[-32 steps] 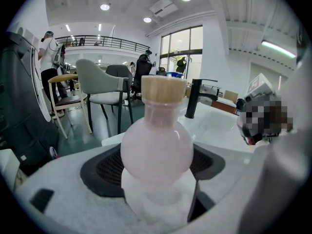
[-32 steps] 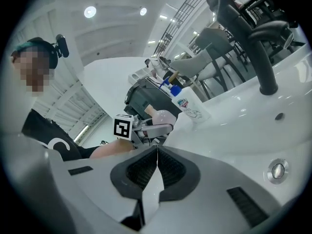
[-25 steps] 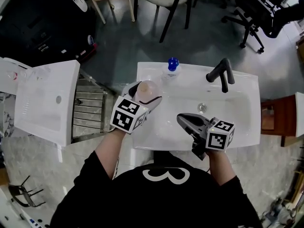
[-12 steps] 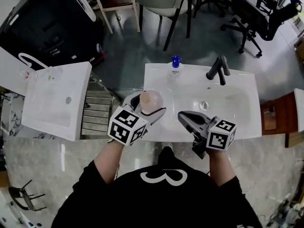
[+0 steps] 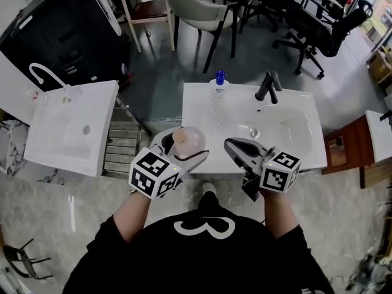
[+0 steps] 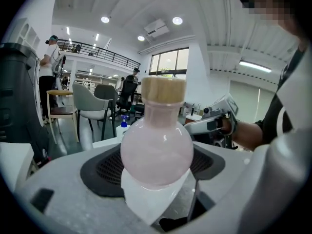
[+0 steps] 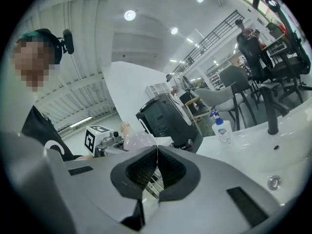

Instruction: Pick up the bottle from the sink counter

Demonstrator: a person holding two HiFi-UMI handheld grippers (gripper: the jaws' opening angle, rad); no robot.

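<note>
A round pink bottle (image 5: pixel 187 140) with a tan cork top sits upright between the jaws of my left gripper (image 5: pixel 181 147), which is shut on it, held above the sink counter's front left edge. In the left gripper view the bottle (image 6: pixel 157 147) fills the middle, pinched between the black pads. My right gripper (image 5: pixel 236 150) hovers over the counter's front edge, its jaws shut with nothing between them; its pads meet in the right gripper view (image 7: pixel 157 167). From there the pink bottle (image 7: pixel 137 140) shows at the left.
The white sink counter (image 5: pixel 202 106) carries a black faucet (image 5: pixel 267 86) and a blue-capped soap dispenser (image 5: pixel 219 82) at its back edge. A second white basin (image 5: pixel 70 127) stands to the left. Chairs (image 5: pixel 196 11) stand beyond.
Both grippers and the held bottle have drawn back toward the counter's front edge, away from the basin. The head view has pulled back, showing more of the room.
</note>
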